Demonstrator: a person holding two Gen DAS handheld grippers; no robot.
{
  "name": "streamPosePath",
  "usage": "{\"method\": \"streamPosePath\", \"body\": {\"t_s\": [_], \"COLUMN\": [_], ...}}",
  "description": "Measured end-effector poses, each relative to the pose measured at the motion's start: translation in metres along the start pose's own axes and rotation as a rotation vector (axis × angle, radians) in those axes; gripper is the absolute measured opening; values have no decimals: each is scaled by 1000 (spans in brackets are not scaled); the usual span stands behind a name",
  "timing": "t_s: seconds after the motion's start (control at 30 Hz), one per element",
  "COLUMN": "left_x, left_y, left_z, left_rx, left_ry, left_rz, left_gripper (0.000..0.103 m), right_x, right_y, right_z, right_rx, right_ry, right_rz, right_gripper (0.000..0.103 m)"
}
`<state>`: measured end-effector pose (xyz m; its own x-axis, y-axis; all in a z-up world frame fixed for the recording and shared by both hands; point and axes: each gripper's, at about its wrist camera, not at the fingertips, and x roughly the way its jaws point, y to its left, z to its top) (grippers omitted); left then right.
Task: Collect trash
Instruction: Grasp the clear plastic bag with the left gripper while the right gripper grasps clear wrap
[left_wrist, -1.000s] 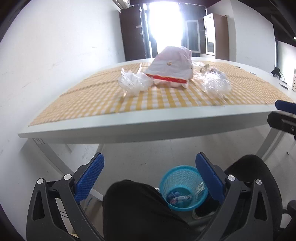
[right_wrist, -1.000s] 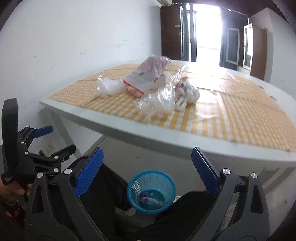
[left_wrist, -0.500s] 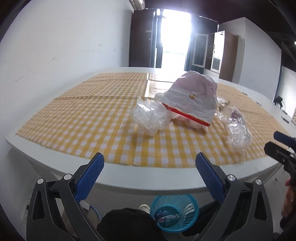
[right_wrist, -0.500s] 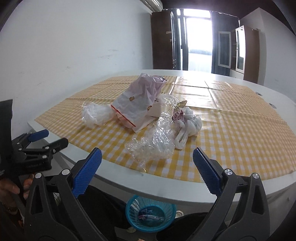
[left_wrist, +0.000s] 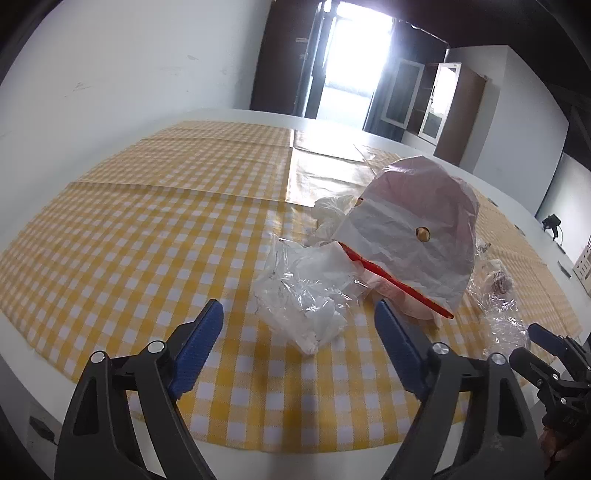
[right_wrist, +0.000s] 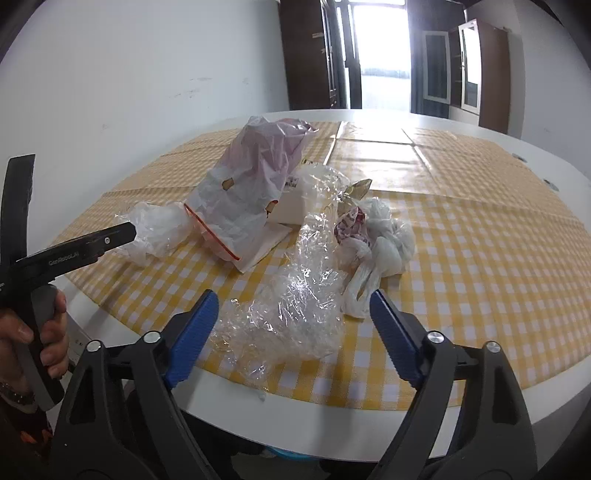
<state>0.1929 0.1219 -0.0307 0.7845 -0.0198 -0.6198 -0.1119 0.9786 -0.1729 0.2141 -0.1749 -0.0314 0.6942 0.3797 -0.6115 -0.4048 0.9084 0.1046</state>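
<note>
blue bin (right_wrist: 286, 453) mostly hidden under table (right_wrist: 295, 424)

2 wrist fisheyes, angled down, close; both share table (left_wrist: 110, 229) trash.

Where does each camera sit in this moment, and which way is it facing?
Left wrist: rides the left gripper, looking forward and down at the crumpled white plastic on the checked tablecloth; the right gripper shows at the edge.
Right wrist: rides the right gripper, facing the clear film wad; a hand holding the left gripper shows.
Shared: the pinkish paper bag and both plastic wads.
</note>
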Motion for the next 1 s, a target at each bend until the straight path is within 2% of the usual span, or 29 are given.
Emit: {"method": "streamPosePath", "body": {"t_s": [0.03,0.1,0.23,0.37,1.0], "left_x": [4,10,19,15,-69], "left_y": [-2,-3,-5,-4,-32], "left_z": [1,1,-4,-9,-26], "left_rx": [10,23,24,20,78], "left_ry": [5,16,38,11,-117], "left_rz": [2,-2,-7,5,87], "left_gripper": [79,75,48,38,32], "right_x": [2,5,3,-1,-63], "right_y": [0,-1,0,2,-2], "right_z": [-1,-3,-6,-9,-24], "right_rx": [4,18,8,-3,-34], "right_ry": [6,13,0,-14,-169], "right_rz": [6,22,23,37,45], "right_gripper": [68,58,54,45,41]}}
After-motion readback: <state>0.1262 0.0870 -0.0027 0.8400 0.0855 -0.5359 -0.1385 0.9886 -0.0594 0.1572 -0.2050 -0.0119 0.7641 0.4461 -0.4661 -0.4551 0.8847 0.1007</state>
